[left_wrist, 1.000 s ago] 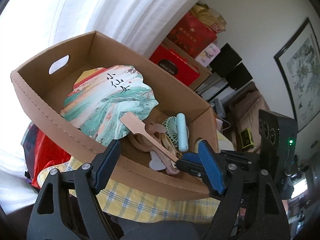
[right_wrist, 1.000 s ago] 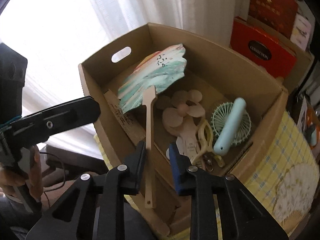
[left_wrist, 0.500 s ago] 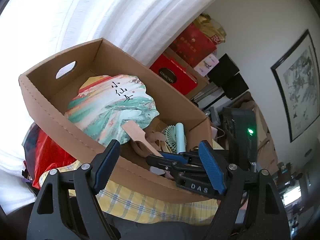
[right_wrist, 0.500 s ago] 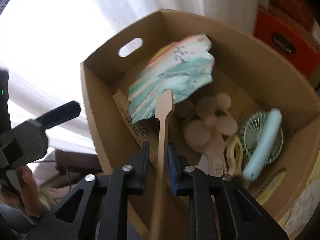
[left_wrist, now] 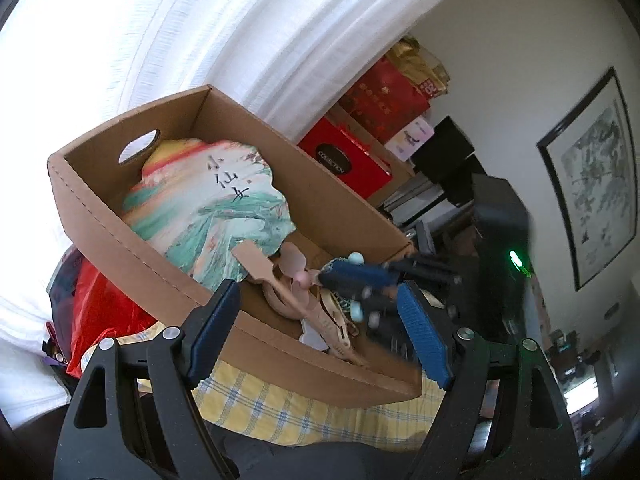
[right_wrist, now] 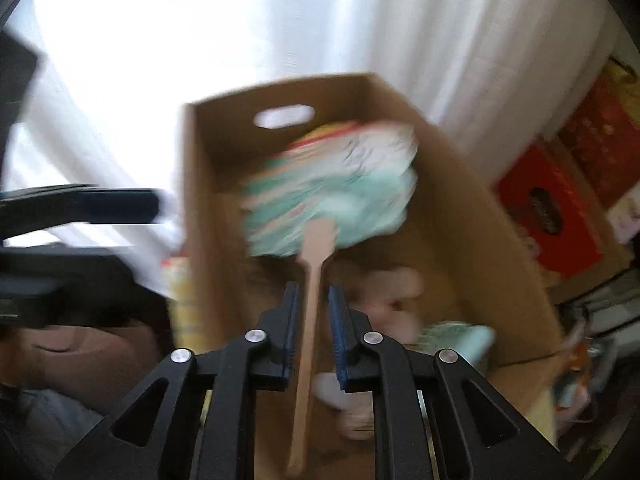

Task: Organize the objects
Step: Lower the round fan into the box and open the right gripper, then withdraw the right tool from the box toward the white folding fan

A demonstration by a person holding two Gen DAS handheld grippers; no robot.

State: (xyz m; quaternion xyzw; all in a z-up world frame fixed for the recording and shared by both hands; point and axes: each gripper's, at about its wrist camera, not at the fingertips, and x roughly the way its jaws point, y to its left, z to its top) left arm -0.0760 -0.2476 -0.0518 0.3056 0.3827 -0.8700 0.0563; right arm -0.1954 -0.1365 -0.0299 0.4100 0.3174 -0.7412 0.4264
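A brown cardboard box (left_wrist: 120, 248) with a cut-out handle holds a painted green and white hand fan (left_wrist: 208, 216) with a wooden handle (left_wrist: 272, 276), pink fan parts (left_wrist: 296, 268) and a mint handheld fan. My left gripper (left_wrist: 316, 332) is open and empty in front of the box's near wall. My right gripper (right_wrist: 314, 328) reaches into the box (right_wrist: 480, 220); its jaws stand narrowly apart on either side of the fan's wooden handle (right_wrist: 310, 300). The right wrist view is blurred. The right gripper also shows in the left wrist view (left_wrist: 360, 280).
The box rests on a yellow checked cloth (left_wrist: 280, 404). Red gift boxes (left_wrist: 344, 160) are stacked behind it by a white curtain (left_wrist: 200, 40). A red bag (left_wrist: 100, 312) lies at the left. A framed picture (left_wrist: 596, 176) hangs on the right wall.
My right gripper has pushed forward into the box along the fan's handle, and the fan has shifted toward the far wall. My left gripper has drawn back a little and stays open.
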